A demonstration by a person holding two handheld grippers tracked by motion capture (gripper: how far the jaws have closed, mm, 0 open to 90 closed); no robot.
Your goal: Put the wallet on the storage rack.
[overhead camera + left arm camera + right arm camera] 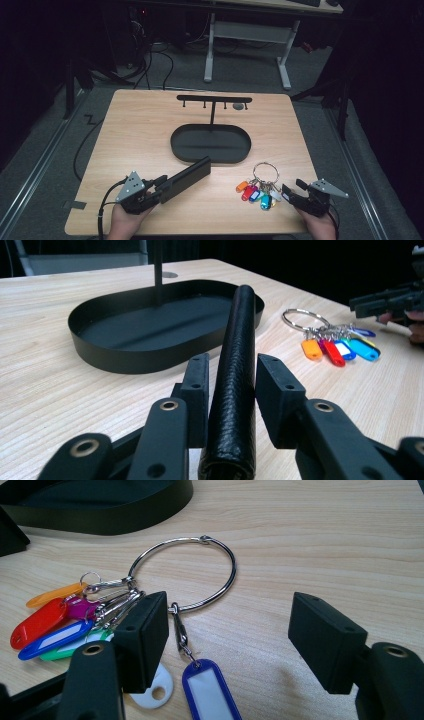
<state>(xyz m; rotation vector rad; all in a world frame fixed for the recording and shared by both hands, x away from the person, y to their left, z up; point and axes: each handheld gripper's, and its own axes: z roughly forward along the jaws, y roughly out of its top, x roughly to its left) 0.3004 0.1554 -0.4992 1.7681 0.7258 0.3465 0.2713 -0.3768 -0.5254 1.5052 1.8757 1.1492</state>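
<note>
A black leather wallet (185, 178) stands on its long edge between the jaws of my left gripper (161, 187), its far end reaching to the black oval tray (172, 145). In the left gripper view the wallet (235, 365) runs straight ahead and both pads sit close at its sides without squeezing it. My right gripper (287, 192) is open at the right front of the table. Its jaws stand wide apart just behind a steel key ring (220, 550) with several coloured tags (45, 625); a blue tag (207, 692) lies between them.
From the tray rises a thin post with a hook bar (214, 98) across its top. The wooden table (140, 125) ends close behind both hands. A desk frame (250, 35) stands on the floor beyond.
</note>
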